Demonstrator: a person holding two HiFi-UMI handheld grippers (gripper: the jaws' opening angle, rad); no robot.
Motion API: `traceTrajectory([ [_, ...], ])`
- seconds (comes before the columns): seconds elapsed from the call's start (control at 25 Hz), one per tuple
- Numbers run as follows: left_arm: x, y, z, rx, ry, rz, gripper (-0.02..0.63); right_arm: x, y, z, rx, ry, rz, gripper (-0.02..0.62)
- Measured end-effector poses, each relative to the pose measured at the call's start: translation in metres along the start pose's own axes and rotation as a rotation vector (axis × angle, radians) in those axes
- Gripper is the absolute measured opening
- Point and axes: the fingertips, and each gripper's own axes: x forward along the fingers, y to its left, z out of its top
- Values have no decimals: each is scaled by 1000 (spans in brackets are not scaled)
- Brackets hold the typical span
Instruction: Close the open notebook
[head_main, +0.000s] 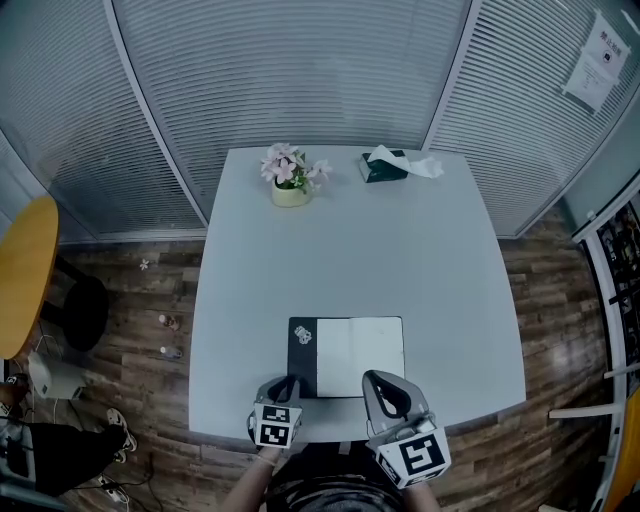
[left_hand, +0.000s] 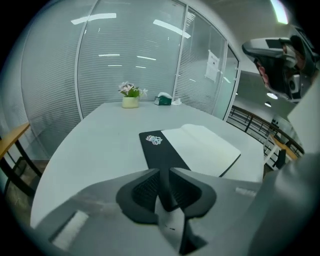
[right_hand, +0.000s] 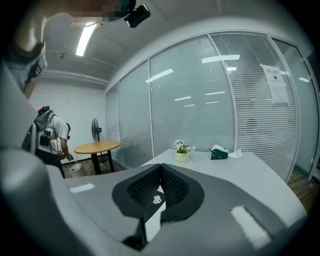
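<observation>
An open notebook (head_main: 358, 356) lies near the front edge of the white table (head_main: 350, 250). Its black cover (head_main: 302, 358), with a small sticker (left_hand: 154, 140), lies flat at the left, and a blank white page (left_hand: 202, 144) faces up. My left gripper (head_main: 285, 386) hovers over the cover's near left corner, angled down. Its jaws (left_hand: 164, 176) stand a narrow slit apart with the cover showing through and nothing pinched. My right gripper (head_main: 379, 386) is at the notebook's near right edge, its fingertips (right_hand: 161, 169) meeting, empty.
A pot of pink flowers (head_main: 290, 180) and a green tissue box (head_main: 385, 165) stand at the table's far edge. Glass walls with blinds close in the back. A round wooden table (head_main: 20, 270) and a person (right_hand: 50, 135) are off to the left.
</observation>
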Motion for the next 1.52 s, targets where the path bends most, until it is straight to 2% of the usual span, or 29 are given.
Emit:
traceTrajectory([
  [0.08, 4, 2, -6, 5, 25, 17, 70, -2, -1, -1, 0, -1, -3, 3],
  [0.28, 14, 2, -15, -15, 76, 34, 135, -8, -9, -2, 10, -3, -17, 3],
  [0.4, 16, 1, -16, -51, 83, 42, 144, -13, -16, -4, 16, -5, -30, 3],
  [0.76, 14, 4, -13, -370, 76, 8, 144, -19, -32, -2, 52, -19, -38, 3],
  [0.88, 11, 7, -10, -501, 47, -30, 144, -21, -36, -1, 54, -25, -39, 3],
  [0.96, 6, 8, -5, -546, 22, -51, 143, -21, -37, -2, 45, -25, -41, 3],
  [1.24, -14, 1, 13, -592, -51, -110, 143, -23, -40, -2, 45, -25, -48, 3],
  [1.52, -36, -14, 38, -573, -128, -186, 143, -23, -36, -2, 53, -30, -45, 3],
])
